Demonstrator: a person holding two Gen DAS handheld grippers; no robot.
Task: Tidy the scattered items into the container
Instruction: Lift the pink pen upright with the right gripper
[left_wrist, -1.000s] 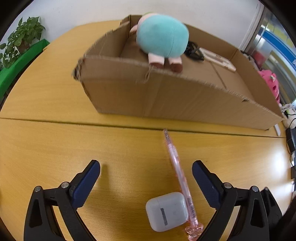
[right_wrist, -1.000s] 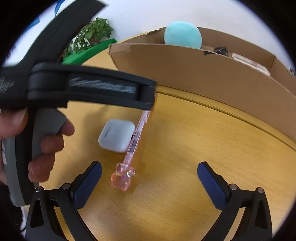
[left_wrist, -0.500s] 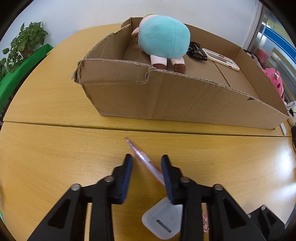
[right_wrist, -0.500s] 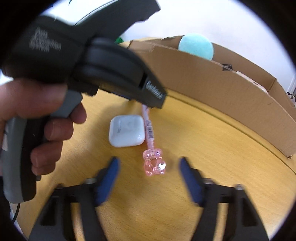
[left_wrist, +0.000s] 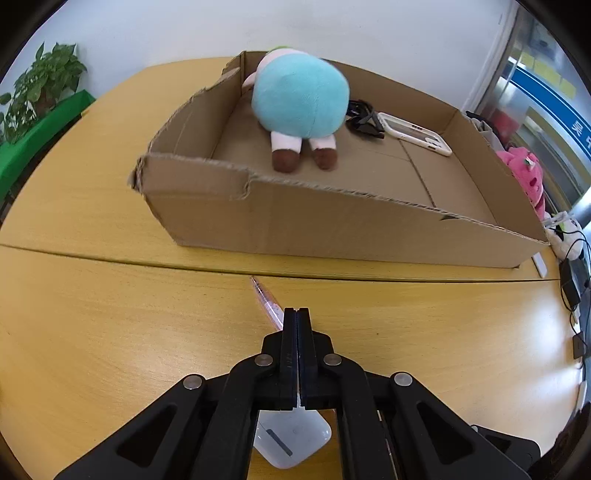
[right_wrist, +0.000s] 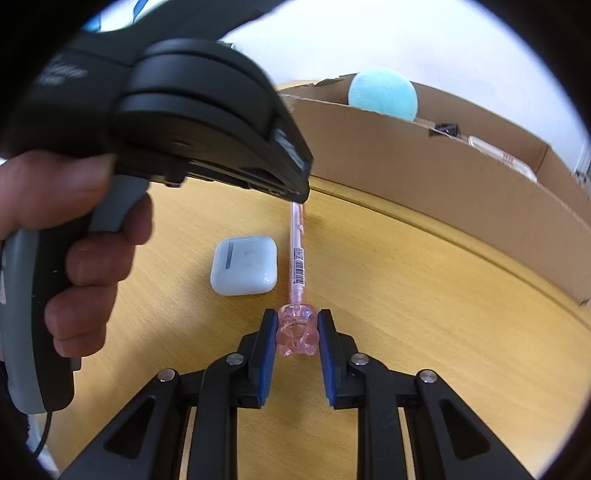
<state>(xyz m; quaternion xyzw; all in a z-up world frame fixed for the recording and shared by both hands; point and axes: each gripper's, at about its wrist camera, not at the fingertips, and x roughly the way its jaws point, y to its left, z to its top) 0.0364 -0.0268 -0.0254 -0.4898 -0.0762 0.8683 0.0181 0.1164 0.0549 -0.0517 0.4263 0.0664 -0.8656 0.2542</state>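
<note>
Glossy yellow wood-grain surface (left_wrist: 110, 332), carrying at 12 o'clock a ragged-edged cardboard box (left_wrist: 332, 229) with a teal plush toy (left_wrist: 301, 103), a tangled black item and a white handset. Left hand-held gripper (left_wrist: 297, 314) fully shut, pink translucent pen (right_wrist: 296, 254) emerging at its tips, contact hard to judge. Right hand-held gripper (right_wrist: 296, 325) closing, pads touching the pen's bear-shaped end, rounded white earbud case (right_wrist: 243, 266) at 10 o'clock.

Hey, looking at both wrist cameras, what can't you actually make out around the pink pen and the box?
- Left wrist view: the left gripper hides the pink pen barrel where its jaws meet; whether they pinch it is unclear.
- Left wrist view: earbud case partly hidden under that gripper.
- Right wrist view: the cardboard box wall hides most contents; right gripper closing around the pen's bear.
</note>
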